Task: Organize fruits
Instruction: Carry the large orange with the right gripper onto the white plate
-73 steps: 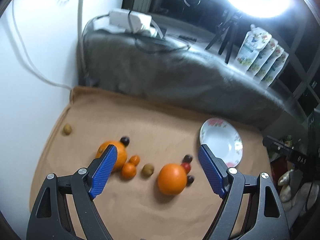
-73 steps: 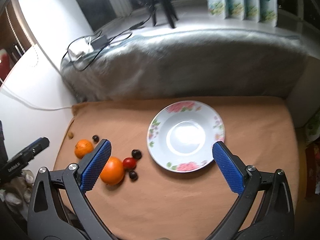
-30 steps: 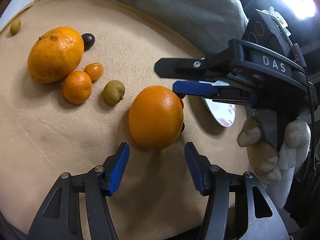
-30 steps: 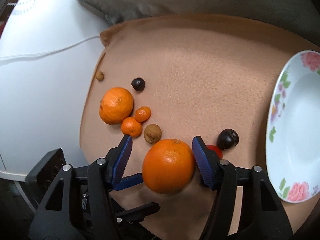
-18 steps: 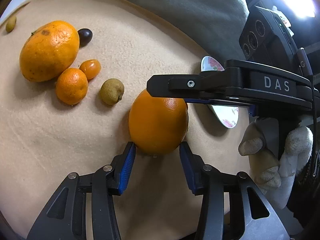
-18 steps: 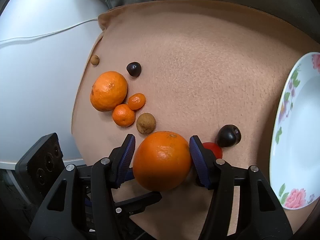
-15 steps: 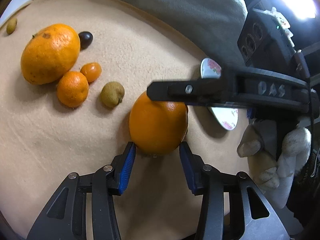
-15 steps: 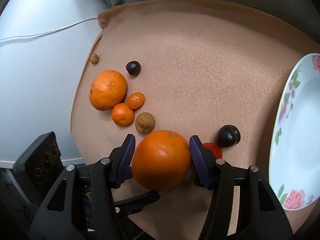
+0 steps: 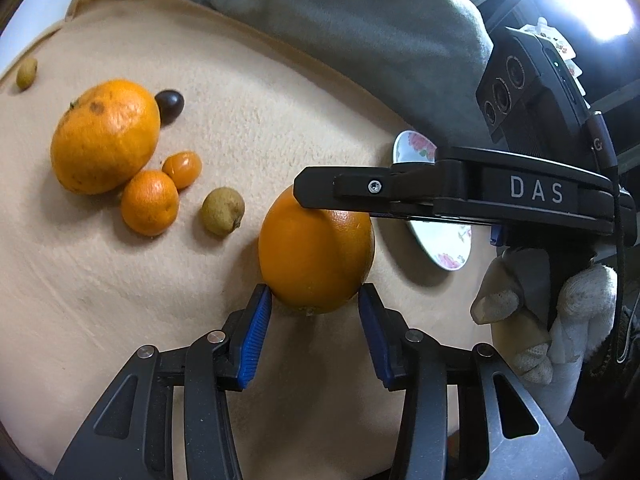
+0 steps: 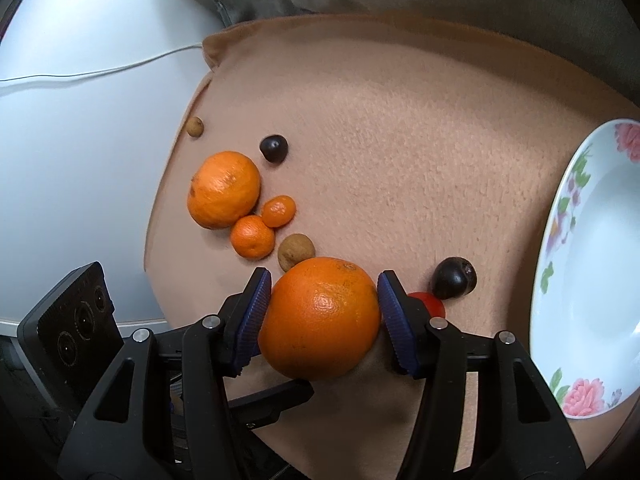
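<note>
Writing: white letters "DAS" read on the black body of the right gripper (image 9: 460,196) in the left wrist view.
Cloth: a tan cloth (image 10: 400,140) covers the surface, with a grey cushion (image 9: 340,20) along its far edge.
Plate: a white floral plate (image 10: 560,240) lies at the right of the cloth.
Big orange: the big orange (image 10: 320,318) sits near the cloth's front edge, between both pairs of fingers.
Right gripper pose: it points steeply down, held by a gloved hand (image 9: 540,320); its blue fingers (image 10: 394,320) have just narrowed and press both flanks of the big orange.
Left gripper (image 9: 312,332) pose: angled down; its fingers have just closed in and touch the orange's near end on either side.
Mandarin: a large mandarin (image 10: 224,190) lies far left, two small ones (image 10: 253,237) against it.
Small fruit: a brown one (image 10: 294,256), dark ones (image 10: 454,278) and a red one (image 10: 430,306) lie around.
</note>
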Motion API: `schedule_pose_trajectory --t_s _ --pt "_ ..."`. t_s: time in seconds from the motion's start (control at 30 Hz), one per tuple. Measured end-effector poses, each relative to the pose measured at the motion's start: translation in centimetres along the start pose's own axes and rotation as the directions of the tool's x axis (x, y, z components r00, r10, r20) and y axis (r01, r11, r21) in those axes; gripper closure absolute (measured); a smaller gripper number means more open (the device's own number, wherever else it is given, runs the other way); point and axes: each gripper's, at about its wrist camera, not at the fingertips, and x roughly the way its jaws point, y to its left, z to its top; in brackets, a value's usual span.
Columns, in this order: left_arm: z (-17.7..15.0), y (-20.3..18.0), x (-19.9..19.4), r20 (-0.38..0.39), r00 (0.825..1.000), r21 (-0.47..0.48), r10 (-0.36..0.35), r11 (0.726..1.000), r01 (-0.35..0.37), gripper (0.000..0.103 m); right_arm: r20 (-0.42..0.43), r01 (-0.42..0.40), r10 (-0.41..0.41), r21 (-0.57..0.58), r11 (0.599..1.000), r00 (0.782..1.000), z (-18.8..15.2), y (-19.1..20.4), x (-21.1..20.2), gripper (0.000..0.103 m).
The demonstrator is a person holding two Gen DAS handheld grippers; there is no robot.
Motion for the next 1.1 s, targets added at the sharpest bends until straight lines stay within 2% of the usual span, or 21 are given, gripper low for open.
schedule_pose_trajectory --t_s 0.43,1.1 --pt "1.2 -3.1 -0.3 0.01 1.0 0.077 -0.014 0.997 0.014 0.059 0.084 0.006 -0.008 0.023 1.0 0.996 -0.5 -1.0 -4.1 0.045" --pt "2.2 -10.4 4.9 -0.092 0.994 0.227 -0.065 0.97 0.084 0.059 0.187 0.036 -0.066 0.162 0.986 0.98 -3.2 -7.8 -10.5 0.045"
